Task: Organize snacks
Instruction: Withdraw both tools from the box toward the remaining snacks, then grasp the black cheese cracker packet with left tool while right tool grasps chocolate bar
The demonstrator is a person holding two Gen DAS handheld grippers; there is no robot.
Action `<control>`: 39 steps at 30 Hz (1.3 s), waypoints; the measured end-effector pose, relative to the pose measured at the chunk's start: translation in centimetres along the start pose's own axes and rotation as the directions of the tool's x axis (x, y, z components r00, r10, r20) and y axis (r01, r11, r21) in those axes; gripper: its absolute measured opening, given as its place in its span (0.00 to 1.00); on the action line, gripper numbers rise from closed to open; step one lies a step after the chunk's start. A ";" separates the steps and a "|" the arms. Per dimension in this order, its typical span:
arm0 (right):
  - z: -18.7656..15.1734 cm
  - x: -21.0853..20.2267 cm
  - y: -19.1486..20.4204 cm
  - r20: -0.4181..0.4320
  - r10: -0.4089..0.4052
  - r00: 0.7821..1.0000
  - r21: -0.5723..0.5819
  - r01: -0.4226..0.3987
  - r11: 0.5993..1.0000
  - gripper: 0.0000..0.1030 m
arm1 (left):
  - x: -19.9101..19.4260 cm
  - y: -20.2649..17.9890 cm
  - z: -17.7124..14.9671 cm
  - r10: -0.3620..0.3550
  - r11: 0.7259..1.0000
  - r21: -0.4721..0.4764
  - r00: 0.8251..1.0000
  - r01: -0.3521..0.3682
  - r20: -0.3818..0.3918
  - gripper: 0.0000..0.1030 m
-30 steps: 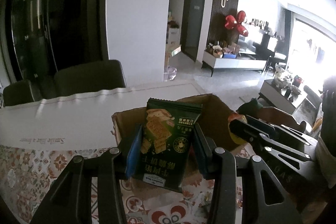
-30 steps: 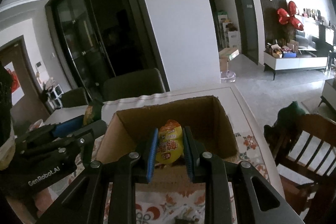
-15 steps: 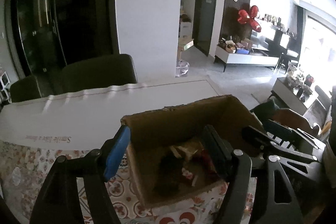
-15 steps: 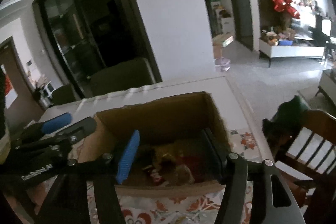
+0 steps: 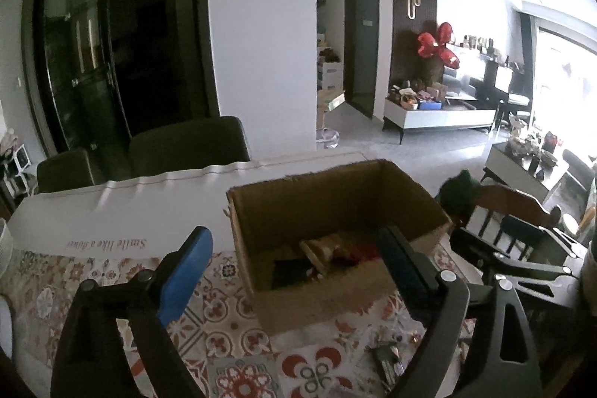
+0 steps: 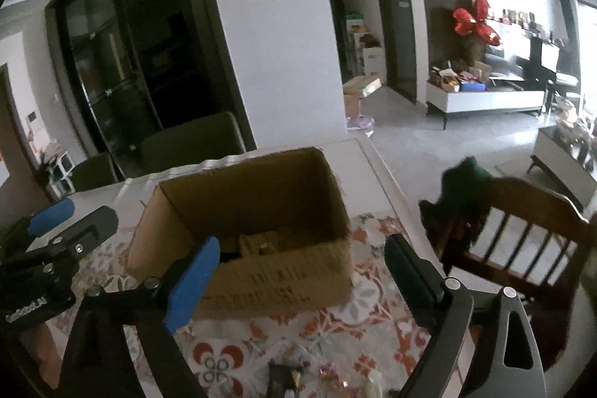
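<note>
Cardboard box (image 5: 335, 297) now holding both released snacks (image 5: 321, 250).

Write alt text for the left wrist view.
The open left gripper hangs empty over a cardboard box with snack packets lying at its bottom. The box stands on a table with a patterned cloth; dark chairs and a bright living room lie beyond.

white pillar (image 5: 261, 25), dark glass doors (image 5: 86, 62), bright window (image 5: 563, 77)

Snacks (image 5: 324, 254) in box (image 5: 335, 196): indistinct
</note>
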State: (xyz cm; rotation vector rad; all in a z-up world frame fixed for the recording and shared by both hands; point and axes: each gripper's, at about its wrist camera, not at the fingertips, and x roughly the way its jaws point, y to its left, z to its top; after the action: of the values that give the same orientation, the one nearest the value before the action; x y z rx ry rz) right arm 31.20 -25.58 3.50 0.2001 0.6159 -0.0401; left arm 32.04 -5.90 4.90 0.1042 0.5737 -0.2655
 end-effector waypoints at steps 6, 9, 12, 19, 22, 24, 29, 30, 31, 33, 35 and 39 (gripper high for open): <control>-2.1 -2.6 -1.3 0.002 -0.022 1.000 0.040 0.022 0.999 0.88 | -1.6 -1.3 -1.9 -0.052 0.999 0.004 0.998 0.052 -0.019 0.89; -3.0 -3.9 -1.8 0.003 -0.033 0.999 0.053 0.033 0.998 0.88 | -2.3 -2.2 -2.8 -0.055 0.998 0.016 0.998 0.055 -0.020 0.89; -4.0 -5.0 -2.6 0.000 -0.050 0.999 0.078 0.050 0.996 0.88 | -2.7 -2.9 -3.8 -0.067 0.997 0.029 0.997 0.068 -0.028 0.89; -6.5 -6.5 -4.4 -0.015 -0.089 0.996 0.125 0.091 0.988 0.88 | -3.3 -4.6 -6.1 -0.097 0.994 0.048 0.994 0.099 -0.044 0.89; -8.2 -6.9 -5.0 -0.035 -0.113 0.993 0.139 0.117 0.983 0.88 | -3.1 -5.3 -7.2 -0.098 0.993 0.059 0.994 0.101 -0.056 0.89; -9.3 -6.8 -5.5 -0.059 -0.126 0.990 0.149 0.133 0.980 0.88 | -2.9 -5.7 -7.8 -0.098 0.992 0.070 0.993 0.103 -0.067 0.88; -11.7 -6.2 -6.6 -0.127 -0.132 0.983 0.176 0.153 0.972 0.88 | -1.8 -6.7 -9.8 -0.112 0.989 0.084 0.986 0.123 -0.123 0.87; -12.1 -6.1 -6.8 -0.138 -0.136 0.981 0.178 0.160 0.971 0.88 | -1.6 -6.8 -10.1 -0.113 0.989 0.084 0.985 0.124 -0.129 0.87; -12.5 -6.0 -6.9 -0.148 -0.139 0.979 0.180 0.165 0.970 0.88 | -1.2 -7.0 -10.5 -0.113 0.988 0.085 0.983 0.126 -0.145 0.86; -13.2 -5.6 -7.1 -0.172 -0.148 0.974 0.175 0.178 0.968 0.88 | -0.6 -7.1 -11.1 -0.119 0.987 0.086 0.978 0.135 -0.169 0.85; -13.9 -5.3 -7.2 -0.192 -0.155 0.969 0.165 0.188 0.968 0.88 | 0.3 -7.4 -11.8 -0.125 0.986 0.081 0.970 0.144 -0.207 0.83; -15.0 -4.4 -7.3 -0.227 -0.154 0.962 0.162 0.194 0.968 0.88 | 2.1 -7.8 -13.1 -0.140 0.983 0.076 0.952 0.166 -0.271 0.78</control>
State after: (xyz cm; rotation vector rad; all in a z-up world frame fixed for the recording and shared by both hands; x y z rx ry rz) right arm 18.38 -29.88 -7.21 0.3304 0.8440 -0.2496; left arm 24.79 -11.62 -7.40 0.1921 0.8370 -0.4356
